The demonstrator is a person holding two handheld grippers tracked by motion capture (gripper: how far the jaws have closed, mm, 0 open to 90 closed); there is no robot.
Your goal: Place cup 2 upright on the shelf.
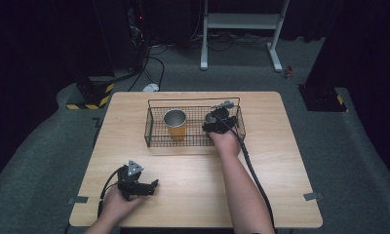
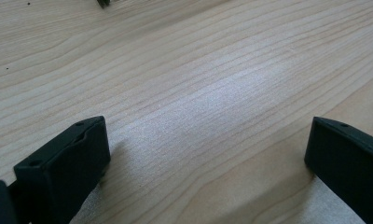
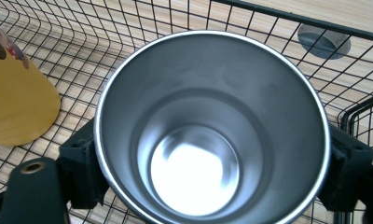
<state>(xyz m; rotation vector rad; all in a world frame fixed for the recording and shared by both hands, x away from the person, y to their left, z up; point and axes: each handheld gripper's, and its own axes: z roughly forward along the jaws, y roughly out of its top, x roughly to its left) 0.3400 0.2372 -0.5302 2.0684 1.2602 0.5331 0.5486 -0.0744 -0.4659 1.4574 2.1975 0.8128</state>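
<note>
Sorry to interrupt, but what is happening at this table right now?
A person is working with two hand-held grippers. The right gripper has its jaws clamped around a steel cup inside the wire basket, next to a yellow cup. The left gripper rests open on the wooden table, holding nothing.

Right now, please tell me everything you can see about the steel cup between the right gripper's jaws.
The steel cup is round, with a thin bright rim and a dull grey inside that narrows to a shiny bottom. It looks like metal, stands upright and is empty. It is inside the wire basket, at its right end, beside the yellow cup. The right gripper has one black jaw against each side of it.
</note>
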